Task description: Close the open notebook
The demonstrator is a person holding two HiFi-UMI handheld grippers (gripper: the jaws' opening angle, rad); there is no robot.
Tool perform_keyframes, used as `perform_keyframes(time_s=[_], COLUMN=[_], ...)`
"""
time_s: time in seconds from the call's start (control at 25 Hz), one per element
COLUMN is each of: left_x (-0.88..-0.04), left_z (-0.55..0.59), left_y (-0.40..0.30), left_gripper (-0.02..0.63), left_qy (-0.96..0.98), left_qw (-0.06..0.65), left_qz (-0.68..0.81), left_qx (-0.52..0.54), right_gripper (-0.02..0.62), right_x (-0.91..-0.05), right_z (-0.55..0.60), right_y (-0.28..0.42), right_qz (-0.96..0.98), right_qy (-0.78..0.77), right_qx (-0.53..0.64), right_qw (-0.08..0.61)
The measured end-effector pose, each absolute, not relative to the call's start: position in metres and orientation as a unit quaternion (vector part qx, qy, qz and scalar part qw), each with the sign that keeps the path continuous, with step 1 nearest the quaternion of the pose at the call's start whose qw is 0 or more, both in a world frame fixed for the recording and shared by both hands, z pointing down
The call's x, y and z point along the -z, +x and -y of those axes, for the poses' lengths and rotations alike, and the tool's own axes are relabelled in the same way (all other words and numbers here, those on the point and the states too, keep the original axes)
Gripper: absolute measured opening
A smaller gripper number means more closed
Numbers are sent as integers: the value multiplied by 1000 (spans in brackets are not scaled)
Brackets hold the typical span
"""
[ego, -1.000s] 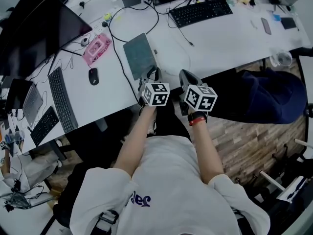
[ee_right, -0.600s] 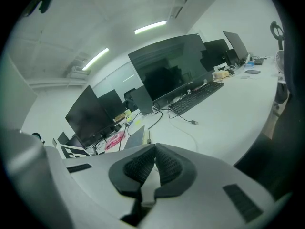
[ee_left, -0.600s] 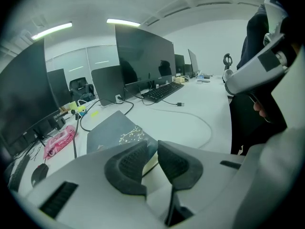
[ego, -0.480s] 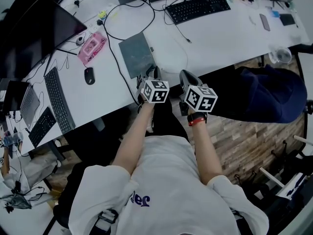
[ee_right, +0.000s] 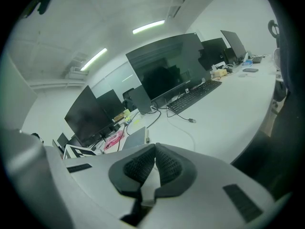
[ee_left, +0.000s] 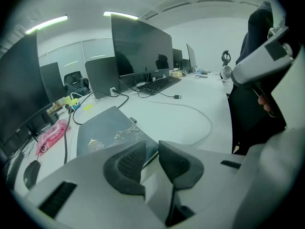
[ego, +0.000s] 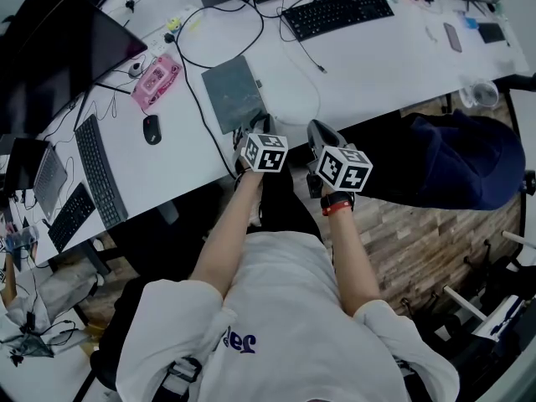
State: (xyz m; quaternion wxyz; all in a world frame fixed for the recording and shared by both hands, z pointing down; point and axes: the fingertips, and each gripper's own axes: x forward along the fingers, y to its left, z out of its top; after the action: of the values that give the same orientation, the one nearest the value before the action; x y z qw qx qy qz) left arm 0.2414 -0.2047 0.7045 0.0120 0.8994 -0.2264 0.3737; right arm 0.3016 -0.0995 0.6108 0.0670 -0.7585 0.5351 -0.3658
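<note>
The notebook (ego: pixel 235 95) lies shut and flat on the white desk (ego: pixel 368 53), dark grey cover up, and in the left gripper view the notebook (ee_left: pixel 107 130) shows a gold drawing. My left gripper (ego: pixel 254 131) hovers at the notebook's near right corner. Its jaws are opening, and nothing sits between the left gripper's (ee_left: pixel 151 151) pads; the notebook's corner shows just beyond the gap. My right gripper (ego: pixel 319 134) hangs over the desk's front edge, to the right of the notebook. The right gripper (ee_right: pixel 155 151) is shut with nothing in it. The notebook (ee_right: pixel 135 138) appears small at left there.
A white cable (ego: pixel 311 99) loops just right of the notebook. A black cable (ego: pixel 199 90) runs along its left side. Nearby are a mouse (ego: pixel 152 130), a pink case (ego: pixel 157 79), keyboards (ego: pixel 339 13), monitors (ego: pixel 59 53) and a dark chair (ego: pixel 456 162) at right.
My left gripper has sunk slightly toward the desk at the notebook's near corner. The notebook and my right gripper have kept still.
</note>
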Motion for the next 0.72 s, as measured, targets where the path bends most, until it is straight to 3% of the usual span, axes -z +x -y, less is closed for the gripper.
perform_keyframes(time_s=[0.72], left_x=[-636], left_z=[204], left_y=[209], left_gripper=[121], left_qy=[921], left_qw=[116], left_qz=[232], left_qx=[-291], right_gripper=[2], right_x=[-561], right_z=[132], right_y=[279], right_qz=[-586], right_qy=[-741], right_qx=[323], right_qw=[52])
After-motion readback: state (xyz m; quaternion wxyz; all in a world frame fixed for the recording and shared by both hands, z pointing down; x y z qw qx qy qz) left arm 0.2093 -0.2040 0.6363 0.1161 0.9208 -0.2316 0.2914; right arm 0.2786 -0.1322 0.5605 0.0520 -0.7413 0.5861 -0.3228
